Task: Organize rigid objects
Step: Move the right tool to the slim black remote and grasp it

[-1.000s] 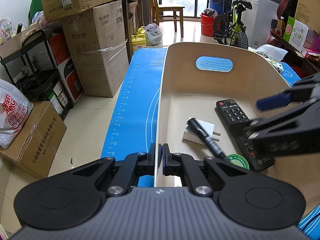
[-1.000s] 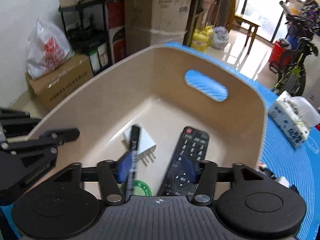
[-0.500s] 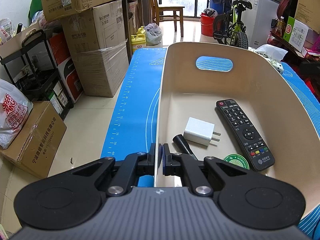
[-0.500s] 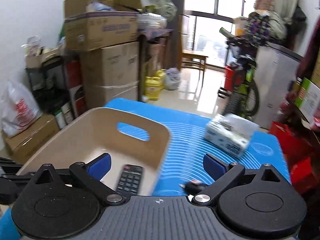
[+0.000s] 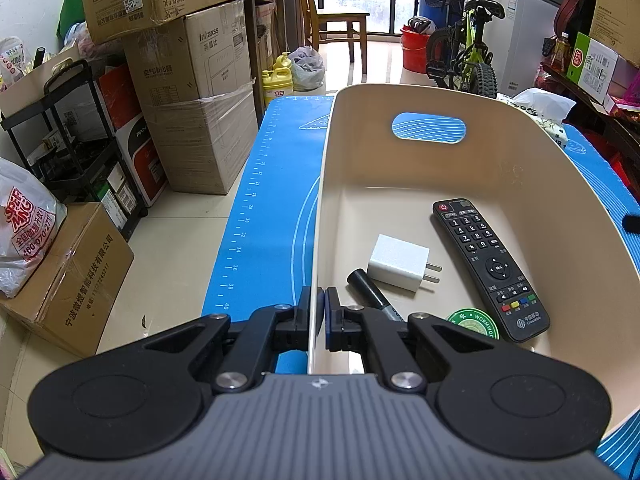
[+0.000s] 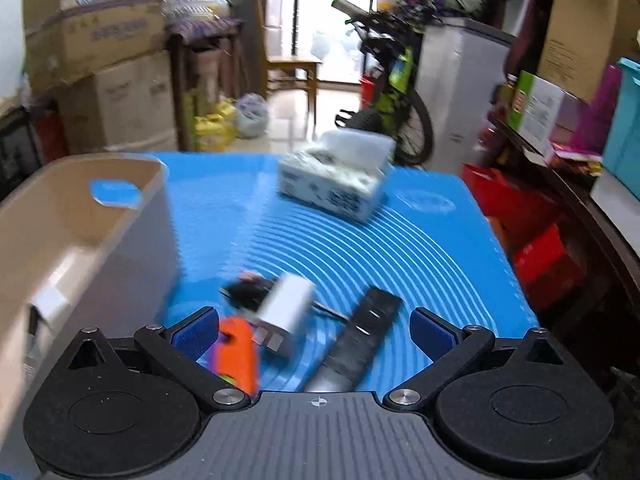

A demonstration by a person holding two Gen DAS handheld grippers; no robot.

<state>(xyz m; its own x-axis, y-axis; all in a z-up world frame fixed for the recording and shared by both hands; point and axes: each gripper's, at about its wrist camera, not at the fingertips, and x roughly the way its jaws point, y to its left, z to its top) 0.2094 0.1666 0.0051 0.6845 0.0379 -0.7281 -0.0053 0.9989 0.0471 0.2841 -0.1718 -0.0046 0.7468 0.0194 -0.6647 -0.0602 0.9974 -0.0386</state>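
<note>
The left gripper [image 5: 318, 312] is pinched on the near wall of the beige bin [image 5: 520, 152], one finger outside and one inside, the rim edge running up between them. Inside the bin, just beyond the inner finger, lie four things: one black marker [image 5: 370, 292] closest to the fingertip, one white charger [image 5: 398, 262] touching its far side, one black remote [image 5: 490, 268] to the right, and one green round sticker or lid [image 5: 472, 322] partly hidden at the near edge, beside the remote's lower end. The right gripper [image 6: 314, 334] stands over the blue mat [image 6: 400, 248], right of the bin [image 6: 80, 240], its jaws having just been opening and now spread wide with nothing pressed between the pads. Below and between its fingers, blurred, lie four loose things on the mat: one orange object [image 6: 236, 354] by the left finger, one white charger [image 6: 286, 314], one small black item [image 6: 246, 290] beyond it, and one long dark remote-like bar [image 6: 360, 334] towards the right finger. One tissue pack [image 6: 336, 176] sits farther back on the mat, well apart from the gripper.
</note>
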